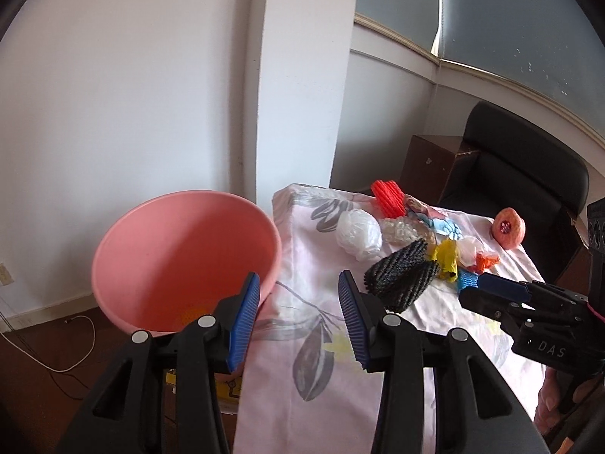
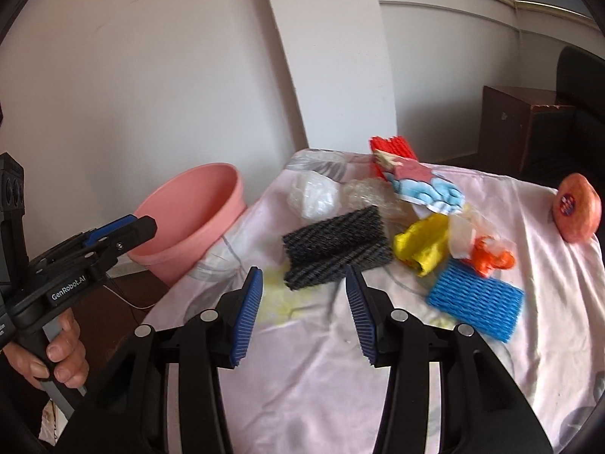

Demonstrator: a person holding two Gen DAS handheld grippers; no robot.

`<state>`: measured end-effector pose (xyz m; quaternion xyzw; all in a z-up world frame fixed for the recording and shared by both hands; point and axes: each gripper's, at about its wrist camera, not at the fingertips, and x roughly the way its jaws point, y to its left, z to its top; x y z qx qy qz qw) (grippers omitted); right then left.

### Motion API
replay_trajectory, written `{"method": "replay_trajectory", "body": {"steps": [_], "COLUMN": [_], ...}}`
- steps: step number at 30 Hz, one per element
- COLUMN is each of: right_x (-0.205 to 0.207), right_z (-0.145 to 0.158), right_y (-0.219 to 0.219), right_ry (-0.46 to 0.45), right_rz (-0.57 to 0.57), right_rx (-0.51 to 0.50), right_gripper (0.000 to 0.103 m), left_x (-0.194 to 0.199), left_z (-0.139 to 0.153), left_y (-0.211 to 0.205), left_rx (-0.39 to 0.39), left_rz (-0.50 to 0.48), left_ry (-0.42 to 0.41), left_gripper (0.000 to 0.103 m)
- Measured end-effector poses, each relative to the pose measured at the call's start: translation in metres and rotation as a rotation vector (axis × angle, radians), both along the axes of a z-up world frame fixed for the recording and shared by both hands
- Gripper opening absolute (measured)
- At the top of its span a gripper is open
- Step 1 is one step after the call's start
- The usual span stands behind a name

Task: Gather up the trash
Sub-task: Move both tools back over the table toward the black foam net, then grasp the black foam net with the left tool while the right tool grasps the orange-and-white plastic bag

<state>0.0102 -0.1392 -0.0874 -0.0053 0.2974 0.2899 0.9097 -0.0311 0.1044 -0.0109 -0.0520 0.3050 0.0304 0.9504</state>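
Left wrist view, bin: we see the pink bin (image 1: 185,261) just beside the table's (image 1: 302,340) left edge; something yellow-orange lies at its bottom, perhaps one piece of trash, but it is half hidden.
Left wrist view, left gripper (image 1: 298,317): our fingers stand apart with nothing between them, over the gap between bin and table.
Left wrist view, trash: the white crumpled bag (image 1: 359,234), the black foam net (image 1: 404,280) and the red foam net (image 1: 387,198) lie on the cloth.
Right wrist view, right gripper (image 2: 304,316): our fingers are half open and empty, pointing at the black foam net.
Right wrist view, trash: the yellow wrapper (image 2: 421,246), the blue foam net (image 2: 476,302) and the orange net ball (image 2: 576,212) lie near.
Progress: we judge the task is near its start; almost all the trash waits on the table.
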Motion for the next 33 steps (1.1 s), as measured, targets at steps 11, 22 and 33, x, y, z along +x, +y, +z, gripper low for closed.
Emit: {"method": "replay_trajectory", "body": {"steps": [11, 22, 33], "right_x": [0.013, 0.033, 0.073], "right_z": [-0.016, -0.025, -0.033], "right_y": [-0.071, -0.106, -0.115], "right_ry": [0.058, 0.099, 0.152], "right_rz": [-0.140, -0.174, -0.148], "right_rx": [0.003, -0.013, -0.012], "right_gripper": [0.047, 0.047, 0.047], "left_x": [0.031, 0.074, 0.095], "left_z": [-0.021, -0.048, -0.068], "left_y": [-0.072, -0.117, -0.115], "left_rx": [0.100, 0.215, 0.251], "left_rz": [-0.276, -0.391, -0.333], "left_ry": [0.079, 0.169, 0.231], "left_gripper": [0.043, 0.043, 0.038]}}
